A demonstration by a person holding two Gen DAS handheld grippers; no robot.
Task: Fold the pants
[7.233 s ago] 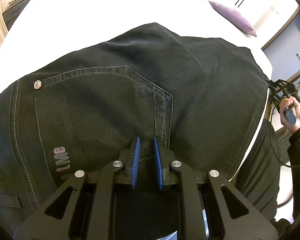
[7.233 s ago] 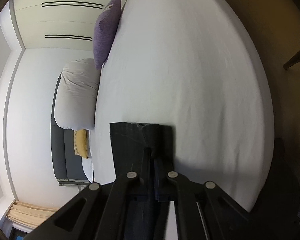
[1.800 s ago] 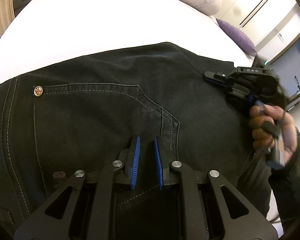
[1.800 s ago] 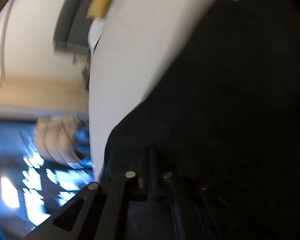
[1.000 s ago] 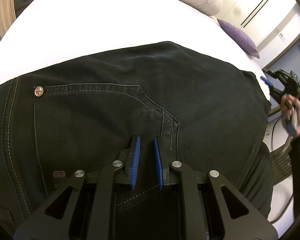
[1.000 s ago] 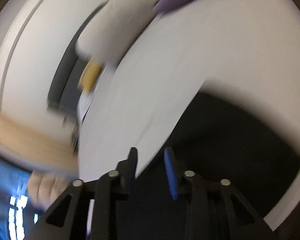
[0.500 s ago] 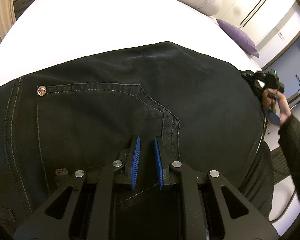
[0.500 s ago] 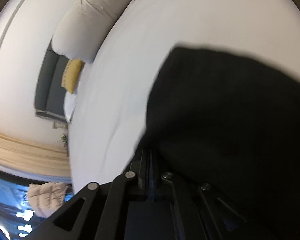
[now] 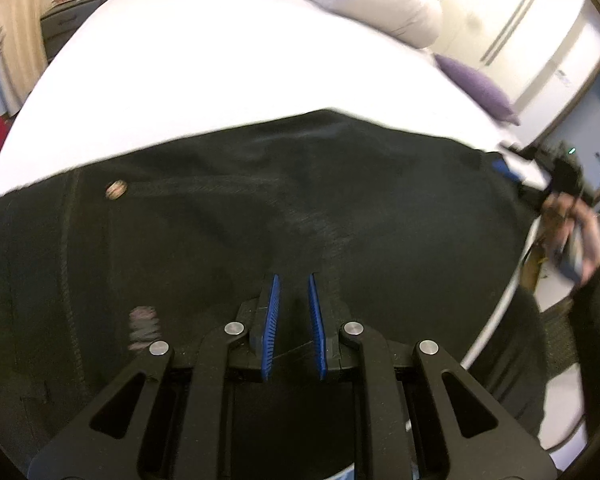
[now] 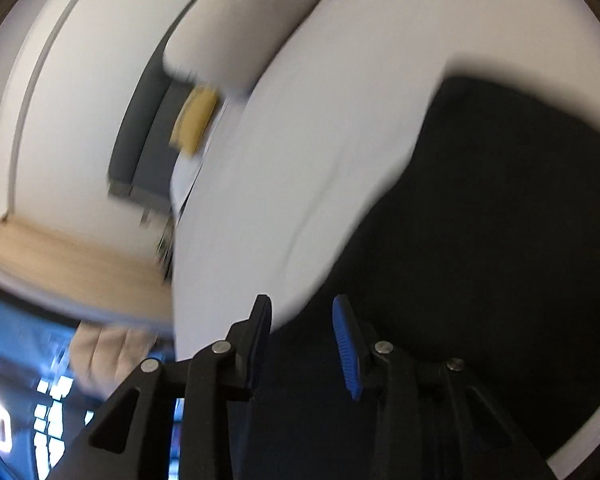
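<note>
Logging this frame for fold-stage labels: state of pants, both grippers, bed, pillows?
pants: black, folded over, lying flat on the bed.
left gripper: open, narrow gap, nothing clamped, over the pants.
right gripper: open, wide gap, empty, at the pants' edge.
bed: white sheet, smooth, pants on it.
white pillow: at the far end of the bed.
purple pillow: lying beside the white pillow.

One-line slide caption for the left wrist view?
Left gripper hovers open above black pants spread on the white bed; right gripper at their far edge.
</note>
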